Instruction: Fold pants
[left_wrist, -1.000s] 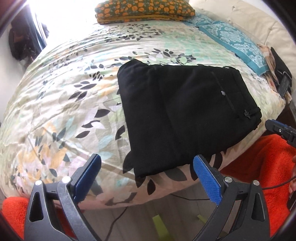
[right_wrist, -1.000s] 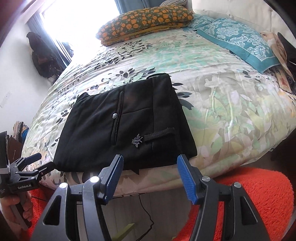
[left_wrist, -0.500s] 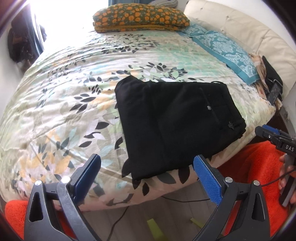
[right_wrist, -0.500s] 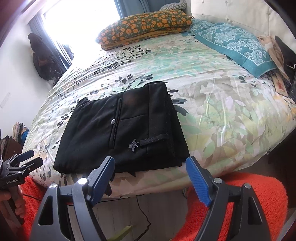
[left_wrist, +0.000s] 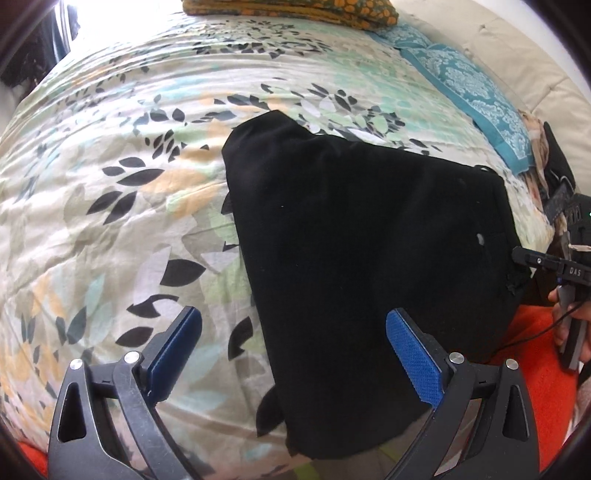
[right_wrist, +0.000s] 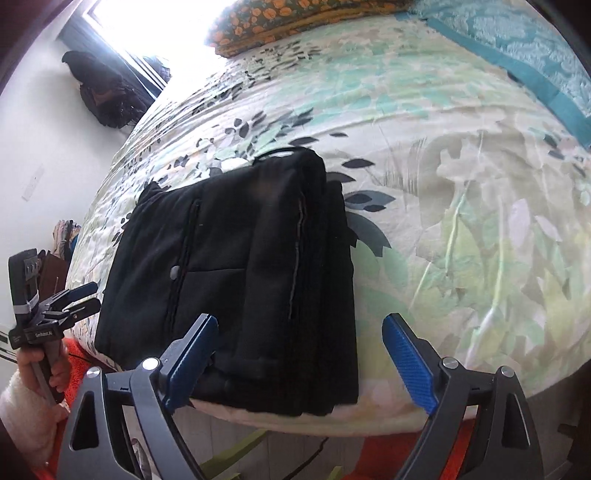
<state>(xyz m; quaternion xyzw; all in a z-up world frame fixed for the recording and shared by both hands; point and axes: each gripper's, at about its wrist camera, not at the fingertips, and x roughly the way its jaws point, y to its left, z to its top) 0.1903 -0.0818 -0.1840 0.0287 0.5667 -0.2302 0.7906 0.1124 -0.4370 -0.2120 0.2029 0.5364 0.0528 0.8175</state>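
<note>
Black pants lie folded into a thick rectangle near the front edge of the bed, a grey button on the upper layer. My left gripper hangs open above their near left part, with the fabric edge between its blue pads and no contact. In the right wrist view the pants fill the middle. My right gripper is over their near right corner, its jaws opening; the cloth shows between the pads, which do not press on it. Each gripper appears at the edge of the other's view: the right gripper, the left gripper.
The floral bedspread covers the bed. An orange patterned pillow and a teal pillow lie at the far end. An orange rug and a cable are on the floor below the bed edge. A dark bag hangs by the window.
Both grippers have come closer to the pants and lower, so the pants fill more of each view. The right gripper's fingers have spread wider.
</note>
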